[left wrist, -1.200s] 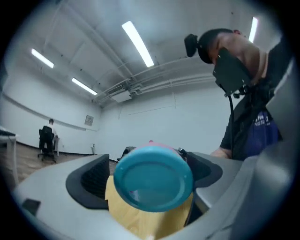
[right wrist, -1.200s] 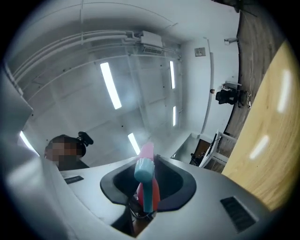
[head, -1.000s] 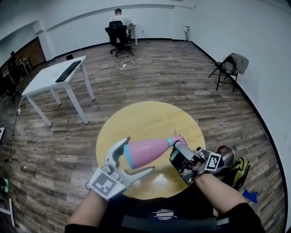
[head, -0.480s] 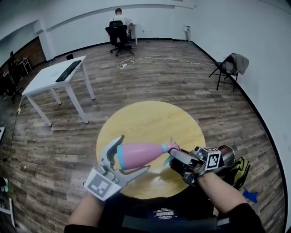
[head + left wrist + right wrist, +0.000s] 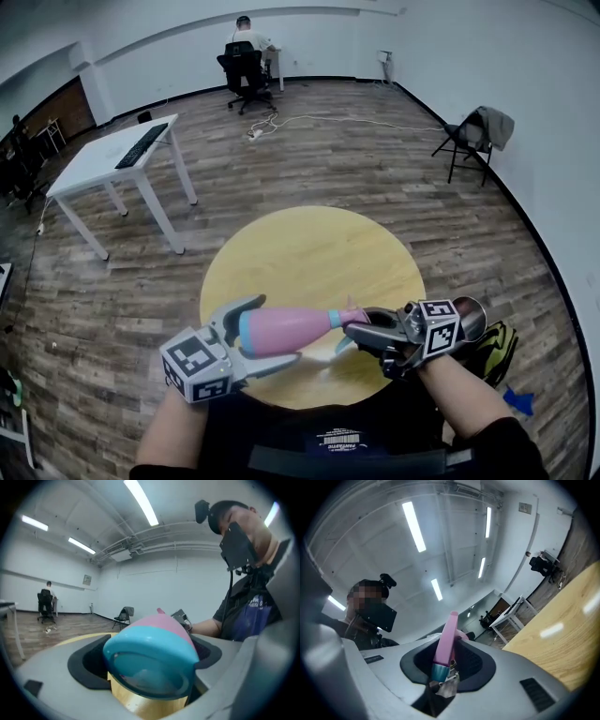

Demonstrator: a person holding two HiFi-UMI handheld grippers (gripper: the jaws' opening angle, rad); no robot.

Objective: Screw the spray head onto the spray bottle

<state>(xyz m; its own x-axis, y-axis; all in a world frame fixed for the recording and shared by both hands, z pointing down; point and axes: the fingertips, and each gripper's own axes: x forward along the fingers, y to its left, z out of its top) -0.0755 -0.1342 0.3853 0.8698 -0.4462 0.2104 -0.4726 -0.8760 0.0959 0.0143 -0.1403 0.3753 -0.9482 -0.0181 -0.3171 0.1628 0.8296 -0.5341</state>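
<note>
A pink spray bottle [image 5: 286, 328] with a blue base band lies nearly level above the yellow round table [image 5: 309, 248]. My left gripper [image 5: 255, 334] is shut on its base end. In the left gripper view the blue bottom [image 5: 149, 660] fills the space between the jaws of the left gripper [image 5: 150, 667]. My right gripper [image 5: 364, 331] is shut on the pink spray head [image 5: 351, 317], which meets the teal collar at the bottle's neck. The right gripper view shows the pink spray head [image 5: 445, 639] with its teal band between the jaws of the right gripper [image 5: 447, 663]. How far it is threaded is hidden.
A white desk [image 5: 112, 159] with a keyboard stands at the far left. A person sits on an office chair [image 5: 246, 66] at the back wall. A folding chair [image 5: 469, 141] with a jacket is at the right. Cables lie on the wooden floor.
My left gripper has dropped lower and to the left, bringing the bottle from a tilt to nearly level. The right gripper has rolled over with the spray head and stayed at the neck.
</note>
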